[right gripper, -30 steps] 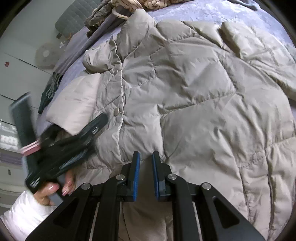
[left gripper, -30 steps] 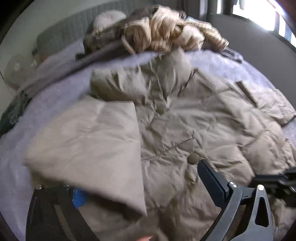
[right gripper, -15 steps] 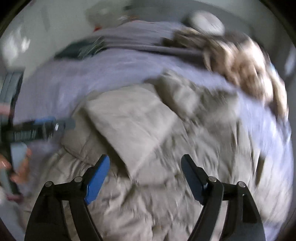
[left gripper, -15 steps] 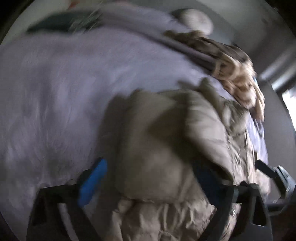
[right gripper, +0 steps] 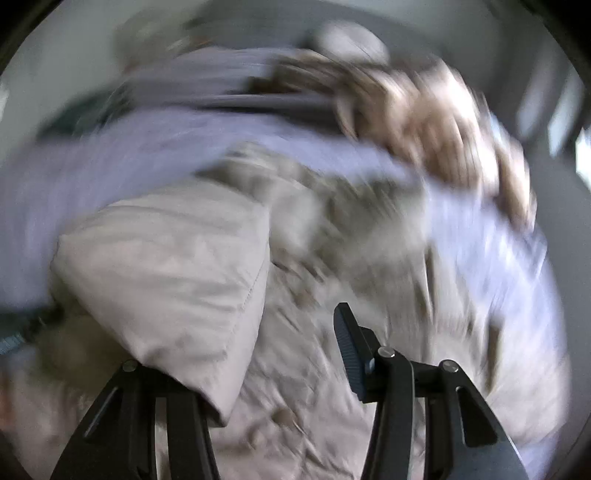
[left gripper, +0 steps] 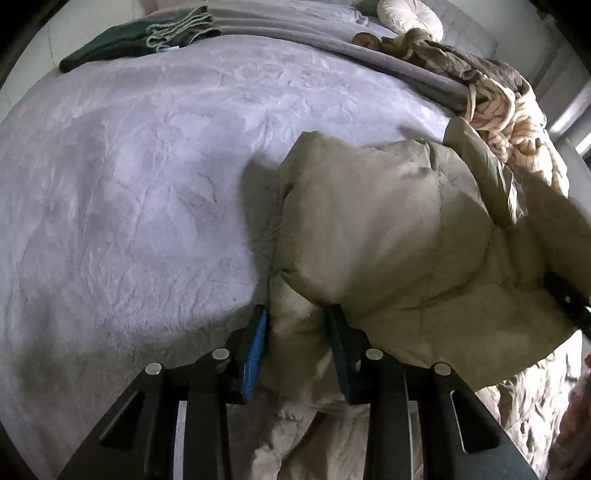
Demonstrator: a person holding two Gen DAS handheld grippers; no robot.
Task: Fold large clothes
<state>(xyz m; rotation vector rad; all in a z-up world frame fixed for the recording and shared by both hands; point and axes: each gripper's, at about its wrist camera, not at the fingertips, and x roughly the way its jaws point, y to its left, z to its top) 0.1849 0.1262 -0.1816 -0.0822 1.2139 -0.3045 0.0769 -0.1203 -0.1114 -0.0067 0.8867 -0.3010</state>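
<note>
A beige puffer jacket (left gripper: 388, 229) lies on a bed with one sleeve folded across its front. My left gripper (left gripper: 297, 332) points down at the jacket's left edge. Its jaws are closing, and a bunch of the fabric fills the gap and touches both pads. The right wrist view is blurred by motion. There my right gripper (right gripper: 284, 332) hangs over the jacket (right gripper: 332, 369) with its jaws closing. The folded sleeve (right gripper: 166, 277) covers its left finger, and its right finger (right gripper: 347, 347) stands free of the cloth.
A lilac bed cover (left gripper: 129, 184) spreads wide to the left of the jacket. A dark green scarf (left gripper: 129, 40) lies at its far edge. A heap of knitwear and brown clothes (left gripper: 498, 103) sits behind the jacket's collar, beside a round cushion (left gripper: 410, 16). A hand (left gripper: 580, 406) shows at the right edge.
My left gripper went from wide open over the jacket's front to its left edge and narrowed onto the fabric. My right gripper opened from shut, swung round over the folded sleeve, and has narrowed again.
</note>
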